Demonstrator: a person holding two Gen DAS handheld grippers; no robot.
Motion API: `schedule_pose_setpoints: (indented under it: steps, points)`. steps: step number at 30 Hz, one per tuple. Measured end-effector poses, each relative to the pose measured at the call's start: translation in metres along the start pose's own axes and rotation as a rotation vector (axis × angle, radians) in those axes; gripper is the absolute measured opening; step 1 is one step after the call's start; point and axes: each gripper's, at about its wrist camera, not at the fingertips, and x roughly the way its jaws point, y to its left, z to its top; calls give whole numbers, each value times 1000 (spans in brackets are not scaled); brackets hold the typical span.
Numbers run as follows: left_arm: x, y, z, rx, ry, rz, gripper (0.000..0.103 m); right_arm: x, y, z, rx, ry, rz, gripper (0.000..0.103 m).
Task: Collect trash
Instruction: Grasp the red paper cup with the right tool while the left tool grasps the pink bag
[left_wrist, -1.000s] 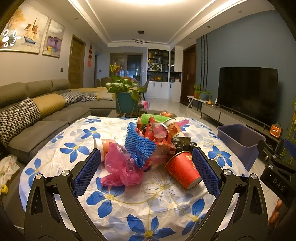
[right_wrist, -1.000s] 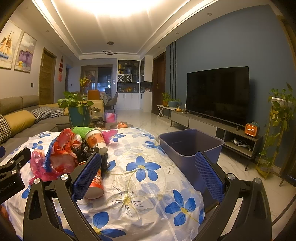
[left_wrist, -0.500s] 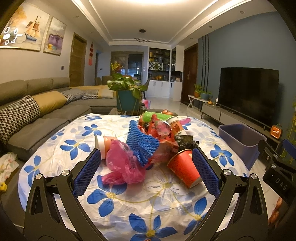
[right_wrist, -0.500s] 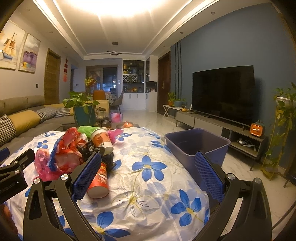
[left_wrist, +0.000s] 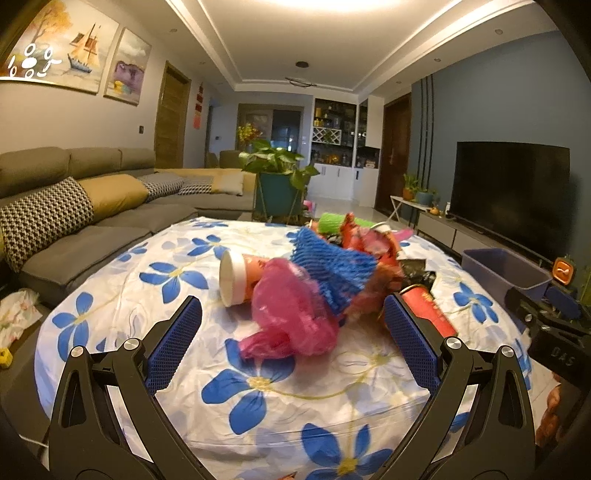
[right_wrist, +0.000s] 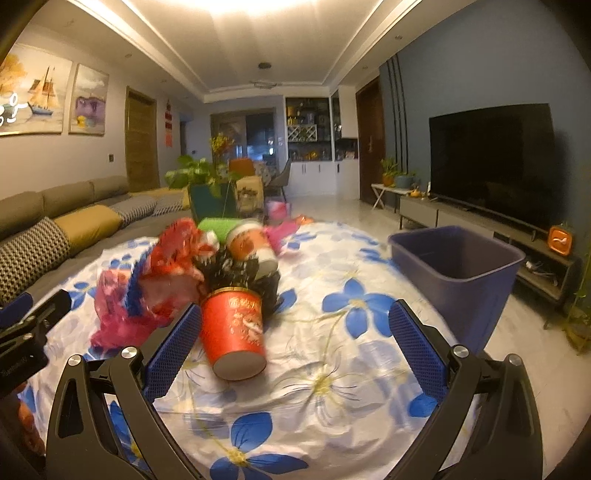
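A heap of trash lies on the flower-print tablecloth (left_wrist: 258, 384). In the left wrist view a pink plastic bag (left_wrist: 295, 317) sits nearest, with blue foam netting (left_wrist: 332, 269) and a tipped white-lidded paper cup (left_wrist: 236, 275) behind it. My left gripper (left_wrist: 291, 343) is open, the pink bag just ahead between its fingers. In the right wrist view a red paper cup (right_wrist: 234, 332) lies on its side by the left finger of my open right gripper (right_wrist: 295, 347). Crumpled black wrap (right_wrist: 240, 269) and another paper cup (right_wrist: 251, 245) lie behind it. A blue bin (right_wrist: 461, 273) stands at the table's right.
A grey sofa (left_wrist: 92, 221) with cushions runs along the left. A potted plant (left_wrist: 277, 184) stands beyond the table. The TV (right_wrist: 491, 166) and its low cabinet line the right wall. Tiled floor (right_wrist: 535, 369) lies right of the bin.
Both grippers have moved forward and lower toward the trash heap, which now looks larger. The right gripper swung left, bringing the red cup beside its left finger. Both stay open.
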Motion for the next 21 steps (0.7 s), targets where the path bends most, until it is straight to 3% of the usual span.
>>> schedule_pose_setpoints:
  steps: [9, 13, 16, 21]
  points:
    - [27, 16, -14, -39, 41, 17, 97, 48, 19, -20, -34, 91, 97, 89]
    - [39, 15, -17, -28, 50, 18, 97, 75, 24, -27, -35, 136, 121, 75]
    - [47, 13, -18, -29, 62, 18, 96, 85, 23, -29, -12, 152, 164, 72]
    - [63, 14, -20, -40, 87, 6, 85, 93, 29, -32, -15, 166, 206, 61]
